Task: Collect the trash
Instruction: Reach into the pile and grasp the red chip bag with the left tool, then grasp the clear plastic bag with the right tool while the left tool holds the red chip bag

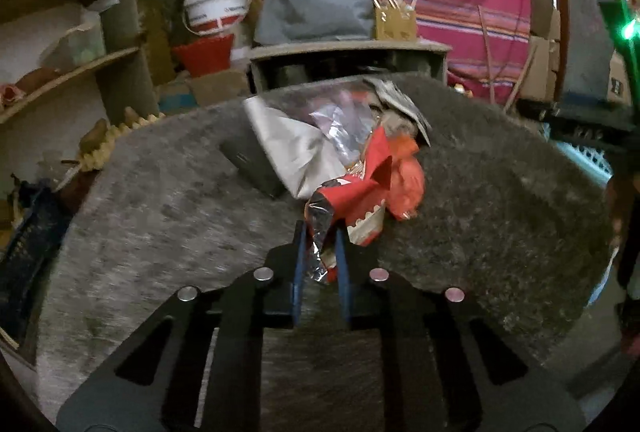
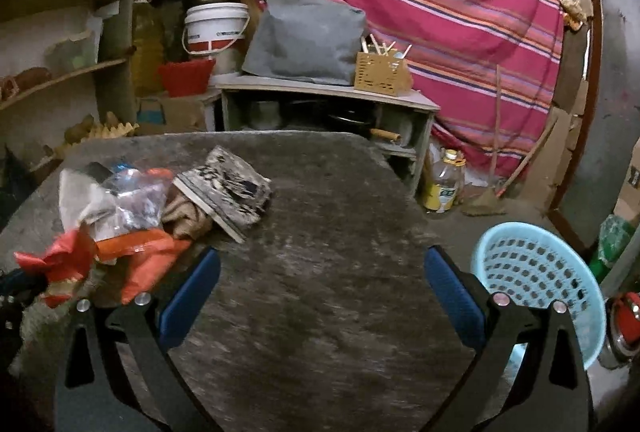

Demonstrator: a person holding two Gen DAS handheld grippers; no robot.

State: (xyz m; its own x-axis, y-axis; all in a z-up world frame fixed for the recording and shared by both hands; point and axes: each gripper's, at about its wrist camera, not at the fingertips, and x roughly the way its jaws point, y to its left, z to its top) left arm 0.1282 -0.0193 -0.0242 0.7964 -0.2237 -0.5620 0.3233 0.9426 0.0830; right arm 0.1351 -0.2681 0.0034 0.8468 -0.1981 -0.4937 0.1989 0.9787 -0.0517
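Your trash pile (image 2: pixel 132 216) sits toward the left side of the grey table (image 2: pixel 320 232), and the stretch of tabletop in front of your right gripper (image 2: pixel 322 284) is bare right up to the far edge, where a low shelf unit (image 2: pixel 320 104) stands close behind. Past the table's right edge a light blue basket (image 2: pixel 540 280) waits, with floor beyond it. Your left gripper (image 1: pixel 320 252) points down at a slant toward the near end of the pile; its blue fingers (image 1: pixel 298 272) are drawn nearly together and pinch the crinkled foil end of a red snack wrapper (image 1: pixel 352 200), the rest of which trails away onto the heap. That heap also holds a silver foil bag (image 1: pixel 288 144), an orange plastic bag (image 1: pixel 408 180) and a printed flat packet (image 2: pixel 232 188). Your right gripper hovers over the bare table with its fingers (image 2: pixel 188 296) spread wide and nothing between them; the orange plastic lies just beside its left finger. A pink striped cloth (image 2: pixel 440 12) hangs behind, and cluttered shelves (image 2: pixel 60 80) line the left wall.
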